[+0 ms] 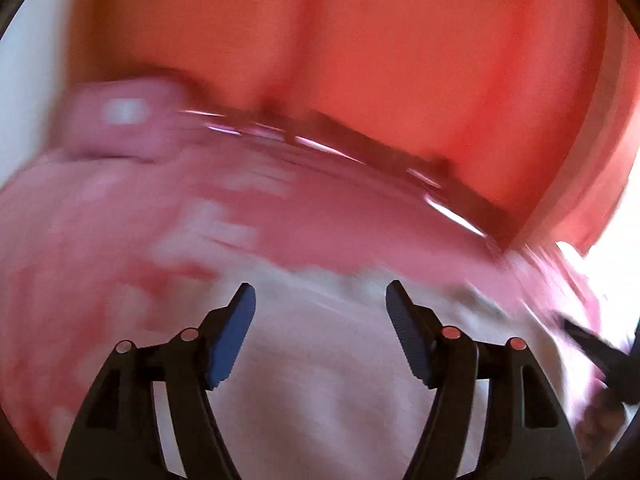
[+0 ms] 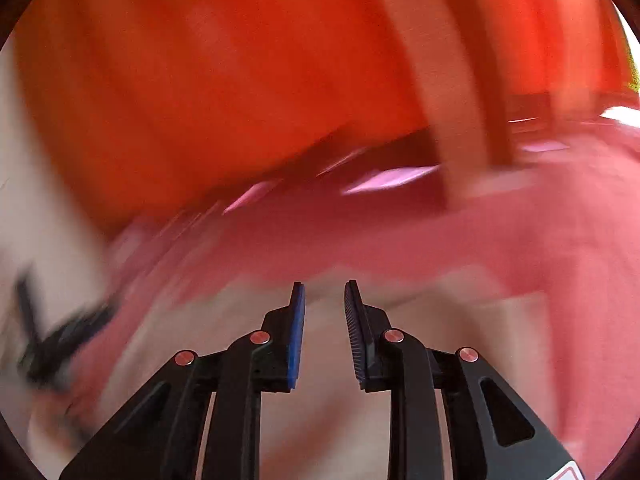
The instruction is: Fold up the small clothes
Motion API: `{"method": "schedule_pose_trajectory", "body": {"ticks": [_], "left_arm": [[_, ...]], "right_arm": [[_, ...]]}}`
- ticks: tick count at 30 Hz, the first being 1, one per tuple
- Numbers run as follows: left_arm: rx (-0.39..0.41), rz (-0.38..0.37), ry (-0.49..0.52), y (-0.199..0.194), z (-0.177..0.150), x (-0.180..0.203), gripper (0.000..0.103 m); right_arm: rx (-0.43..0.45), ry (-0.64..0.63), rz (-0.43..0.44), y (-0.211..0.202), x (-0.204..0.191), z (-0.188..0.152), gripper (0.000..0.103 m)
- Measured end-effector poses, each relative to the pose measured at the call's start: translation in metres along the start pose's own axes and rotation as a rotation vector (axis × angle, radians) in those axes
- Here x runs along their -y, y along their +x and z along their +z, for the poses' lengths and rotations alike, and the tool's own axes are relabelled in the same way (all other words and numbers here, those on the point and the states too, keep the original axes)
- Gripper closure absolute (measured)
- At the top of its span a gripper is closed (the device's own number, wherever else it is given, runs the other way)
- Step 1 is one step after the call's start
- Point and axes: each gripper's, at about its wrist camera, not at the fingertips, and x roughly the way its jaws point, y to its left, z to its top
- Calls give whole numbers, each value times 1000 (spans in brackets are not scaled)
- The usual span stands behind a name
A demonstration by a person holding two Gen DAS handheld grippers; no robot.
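The left gripper [image 1: 320, 296] is spread wide, its jaws far apart with nothing between them; it hangs over a pale, whitish cloth [image 1: 320, 360] and grips none of it, and whether the tips brush the fabric cannot be told through the blur. Just beyond the gripper's tips the pale cloth gives way to a pink garment [image 1: 160, 208] with lighter patches (a print, too smeared to read), which stretches across the view to both sides of the gripper. Farther out from the gripper, past a dark glinting edge, rises a broad orange-red surface [image 1: 400, 60].

The right gripper [image 2: 325, 286] is open only narrowly, a slim gap left between its jaws, and it pinches nothing. It too hangs over the pale cloth [image 2: 328, 420], with the pink garment [image 2: 520, 240] just ahead of its tips and out to its right. To the gripper's left sits a dark, blurred shape [image 2: 52, 344], not identifiable. Beyond the garment stands the orange-red surface [image 2: 200, 80].
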Motion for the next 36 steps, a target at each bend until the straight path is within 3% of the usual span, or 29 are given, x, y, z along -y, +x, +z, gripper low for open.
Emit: {"method": "schedule_pose_trajectory", "body": {"ticks": [2, 4, 6, 7, 8, 10, 11, 13, 15, 17, 18, 19, 20, 22, 26, 28, 30, 31, 32, 36], "left_arm": [[-109, -20, 117, 21, -15, 27, 36], [-196, 88, 223, 43, -32, 39, 36], [-251, 165, 258, 57, -40, 32, 34], [-249, 169, 252, 57, -41, 24, 32], [-238, 171, 223, 54, -37, 13, 31], [-219, 208, 173, 49, -32, -5, 31], [-207, 240, 141, 44, -29, -19, 30], [-190, 323, 88, 41, -20, -43, 30], [-184, 422, 19, 40, -14, -70, 26], [-161, 444, -82, 37, -5, -94, 26], [-143, 420, -125, 33, -1, -101, 26], [-126, 397, -159, 31, 3, -104, 25], [-103, 363, -205, 29, 7, -108, 21], [-98, 296, -267, 33, 10, -110, 15], [-159, 241, -296, 62, 12, -104, 15], [-178, 254, -294, 68, 9, -95, 25], [-176, 278, -263, 73, 9, -90, 43], [-165, 273, -252, 70, 9, -87, 65], [-143, 258, -256, 66, 12, -87, 78], [-40, 225, -276, 45, 24, -87, 96]], "right_arm": [[-99, -145, -15, 26, -35, -13, 85], [-157, -256, -56, 39, -50, -24, 87], [-193, -238, -126, 44, -27, -21, 87], [-211, -169, -178, 43, 0, -18, 88], [-207, -87, -181, 37, 26, -13, 97], [-181, 85, -173, 17, 69, -7, 103], [-155, 174, -196, 6, 92, -8, 103], [-110, 310, -330, -18, 131, -15, 103], [-55, 431, -354, -36, 155, -19, 103], [14, 457, -403, -49, 154, -15, 94], [64, 448, -431, -55, 151, -10, 93], [95, 442, -436, -60, 151, -8, 85], [118, 442, -441, -62, 152, -3, 64], [128, 439, -453, -53, 153, 2, 42], [-5, 363, -491, -12, 151, -2, 42], [-6, 327, -505, -6, 142, 1, 47], [11, 318, -446, -7, 141, 3, 86], [31, 332, -425, -9, 139, 3, 95], [86, 341, -399, -20, 135, 5, 95], [255, 370, -321, -55, 130, 18, 96]]}}
